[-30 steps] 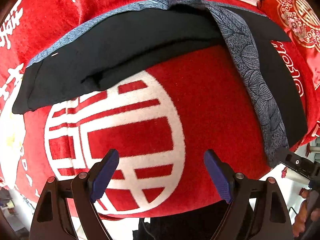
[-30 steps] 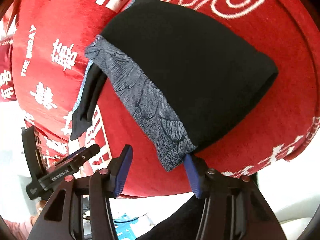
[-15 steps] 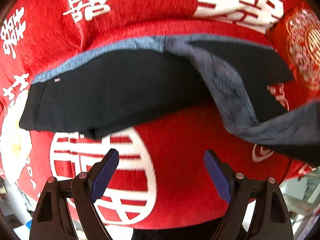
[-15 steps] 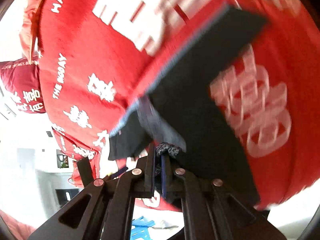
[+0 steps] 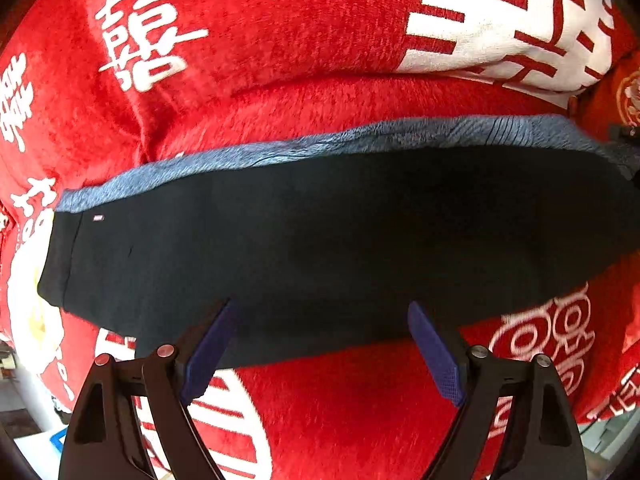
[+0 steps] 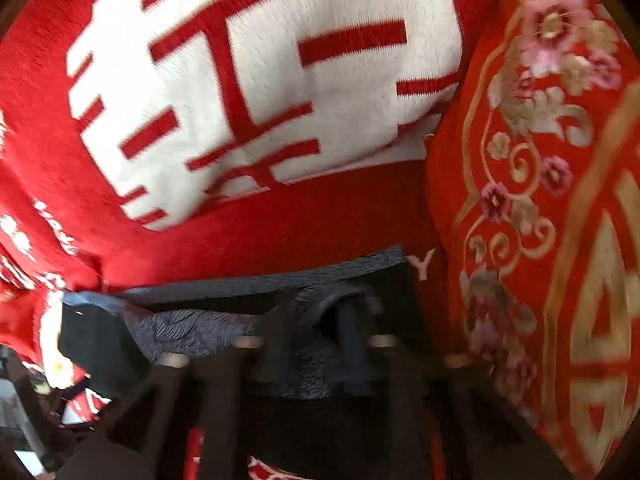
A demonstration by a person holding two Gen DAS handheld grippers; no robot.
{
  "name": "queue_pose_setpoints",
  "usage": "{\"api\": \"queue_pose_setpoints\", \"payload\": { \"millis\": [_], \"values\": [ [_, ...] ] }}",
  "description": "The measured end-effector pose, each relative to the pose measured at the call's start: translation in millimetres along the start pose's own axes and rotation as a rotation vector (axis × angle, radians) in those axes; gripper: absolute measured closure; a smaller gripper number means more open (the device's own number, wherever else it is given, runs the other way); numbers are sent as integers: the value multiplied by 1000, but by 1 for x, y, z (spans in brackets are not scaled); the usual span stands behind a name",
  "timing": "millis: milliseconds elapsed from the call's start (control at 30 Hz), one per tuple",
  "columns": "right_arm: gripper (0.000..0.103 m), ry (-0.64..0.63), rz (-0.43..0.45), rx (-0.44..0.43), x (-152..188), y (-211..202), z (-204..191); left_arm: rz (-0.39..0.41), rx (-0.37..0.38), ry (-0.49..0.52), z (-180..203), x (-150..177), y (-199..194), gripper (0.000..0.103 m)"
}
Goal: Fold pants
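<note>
Two tongs: my left tongs (image 5: 320, 344) gape wide, empty, over the black pants with grey patterned trim (image 5: 340, 240) lying flat on the red plush blanket (image 5: 280, 40). My right tongs (image 6: 316, 344) look parted around grey trim, blurred.

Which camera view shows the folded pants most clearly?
The left wrist view: the pants lie there sharp and nearly whole, black with a grey strip along the far edge. The right wrist view is blurred and shows only their grey strip and a dark corner.
</note>
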State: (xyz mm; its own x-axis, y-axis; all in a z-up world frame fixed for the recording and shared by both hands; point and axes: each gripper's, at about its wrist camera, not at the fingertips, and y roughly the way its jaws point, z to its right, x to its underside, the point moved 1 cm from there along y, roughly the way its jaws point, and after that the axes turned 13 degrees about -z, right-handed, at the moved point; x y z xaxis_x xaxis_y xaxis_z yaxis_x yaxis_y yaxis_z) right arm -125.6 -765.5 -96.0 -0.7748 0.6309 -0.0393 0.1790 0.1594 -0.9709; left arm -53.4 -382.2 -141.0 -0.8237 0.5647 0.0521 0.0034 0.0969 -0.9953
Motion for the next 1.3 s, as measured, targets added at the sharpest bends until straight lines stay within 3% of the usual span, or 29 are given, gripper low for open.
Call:
{"api": "queue_pose_setpoints", "payload": {
  "millis": [33, 67, 233, 300, 367, 433, 500, 533, 600, 767, 867, 967, 1067, 1133, 1300],
  "values": [
    [22, -10, 15, 13, 0, -1, 0, 2, -4, 3, 3, -4, 1, 15],
    [19, -19, 35, 15, 0, -4, 0, 6, -9, 8, 7, -11, 1, 15],
    [22, -29, 68, -16, 8, -19, 4, 17, -18, 29, 24, -41, 8, 15],
    [44, -35, 44, -1, 6, -9, 3, 1, -17, 36, 34, -55, 18, 15],
    [57, -37, -49, 36, 9, 22, 4, -9, -18, 48, 45, -66, 30, 15],
    [63, -15, -111, 53, 7, 50, 10, -7, -41, 52, 55, -75, 41, 15],
    [70, -10, -116, 92, 4, 66, 15, 2, -43, 36, 59, -85, 49, 15],
    [70, -12, -97, 103, -1, 71, 16, 11, -33, 21, 58, -89, 50, 15],
    [70, -14, -51, 122, -12, 69, 15, 17, -44, -8, 57, -99, 52, 2],
    [70, 17, -66, 118, -44, 77, 21, 32, -41, -24, 53, -116, 51, 2],
    [65, 11, -40, 107, -42, 57, 15, 52, -38, -39, 51, -121, 37, 2],
    [40, 54, -6, 13, -12, 29, 19, 87, -8, 1, 57, -117, 17, 2],
    [39, 158, -21, -105, 42, 15, 29, 88, 6, 53, 71, -108, 10, 2],
    [39, 241, -38, -128, 76, 16, 43, 88, 11, 76, 81, -101, 9, 2],
    [39, 405, -19, -138, 99, 32, 71, 57, 4, 124, 105, -86, 23, 2]
  ]
}}
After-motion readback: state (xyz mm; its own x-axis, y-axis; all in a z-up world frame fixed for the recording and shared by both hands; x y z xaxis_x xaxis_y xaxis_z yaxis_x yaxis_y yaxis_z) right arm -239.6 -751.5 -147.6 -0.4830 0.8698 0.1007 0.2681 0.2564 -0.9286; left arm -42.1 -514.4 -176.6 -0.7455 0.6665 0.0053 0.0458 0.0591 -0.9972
